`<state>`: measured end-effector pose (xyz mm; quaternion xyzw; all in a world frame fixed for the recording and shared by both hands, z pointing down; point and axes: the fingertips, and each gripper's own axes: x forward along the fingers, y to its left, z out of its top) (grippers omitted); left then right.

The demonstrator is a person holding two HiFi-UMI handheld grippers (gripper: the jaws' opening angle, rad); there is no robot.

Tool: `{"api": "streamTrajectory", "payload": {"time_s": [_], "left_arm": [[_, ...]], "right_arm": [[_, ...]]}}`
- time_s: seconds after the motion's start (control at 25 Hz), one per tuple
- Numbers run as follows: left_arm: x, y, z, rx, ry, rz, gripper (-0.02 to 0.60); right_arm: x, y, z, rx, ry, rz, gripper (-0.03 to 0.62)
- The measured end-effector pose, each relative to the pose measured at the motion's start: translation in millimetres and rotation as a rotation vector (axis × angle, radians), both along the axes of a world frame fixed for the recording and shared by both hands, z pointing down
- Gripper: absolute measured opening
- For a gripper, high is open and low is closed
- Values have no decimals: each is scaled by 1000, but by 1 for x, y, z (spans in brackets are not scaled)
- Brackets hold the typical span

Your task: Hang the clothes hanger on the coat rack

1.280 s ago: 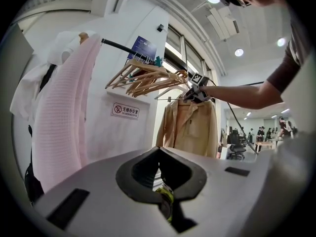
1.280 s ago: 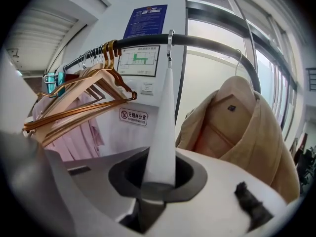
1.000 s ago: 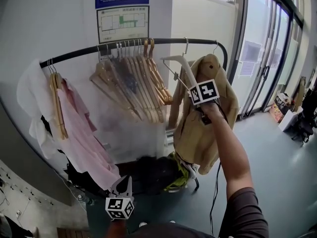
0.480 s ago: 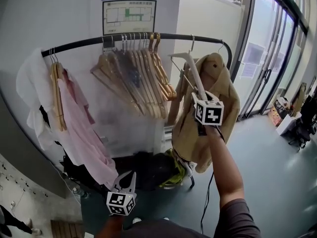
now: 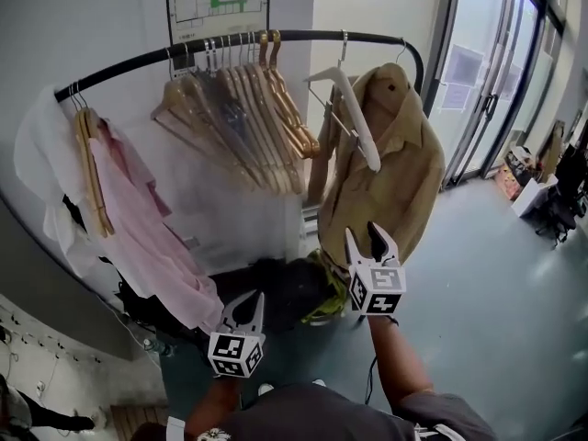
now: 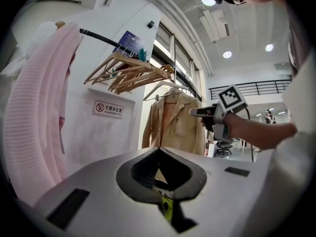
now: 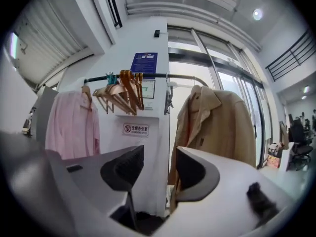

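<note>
While white hanger (image 5: pixel 354 110) hangs on rack (image 5: pixel 294 35), right tool (image 5: pixel 361 233) opens empty; left tool (image 5: pixel 254 299) seems closed.

Office-building lobby: glass doors (image 5: pixel 480 99), posted floor plan (image 5: pixel 218 3), clothes rail (image 5: pixel 303 36).
</note>
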<state>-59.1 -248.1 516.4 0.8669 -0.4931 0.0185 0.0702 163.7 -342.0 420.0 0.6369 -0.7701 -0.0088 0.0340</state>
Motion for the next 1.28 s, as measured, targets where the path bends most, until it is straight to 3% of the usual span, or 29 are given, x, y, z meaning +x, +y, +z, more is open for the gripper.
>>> {"api": "streamTrajectory", "payload": {"time_s": [0.08,0.2,0.32,0.6,0.76,1.08,1.28], "left_arm": [[3,-4,-10,26,-12,13,9],[3,-11,-26,73,-43,20,9],[-1,-18,-38,101,-49,15,9],[-9,-22,-34,77,-15,-4,9],[3,-21,-35,81,-9,19,9],[19,-20,-47,110,-9,44,9],[17,-18,-43,111,-35,37,9]], "right_arm": [[-12,20,21,-29,-13,-25,196],[-24,46,30,-42,-97,-54,68],[-32,67,35,-40,-101,-90,17],[-52,85,44,-32,-23,-112,14],[-45,80,45,-66,-44,-71,14],[-38,80,37,-24,-32,-42,14],[-41,82,29,-18,-79,-57,14]]}}
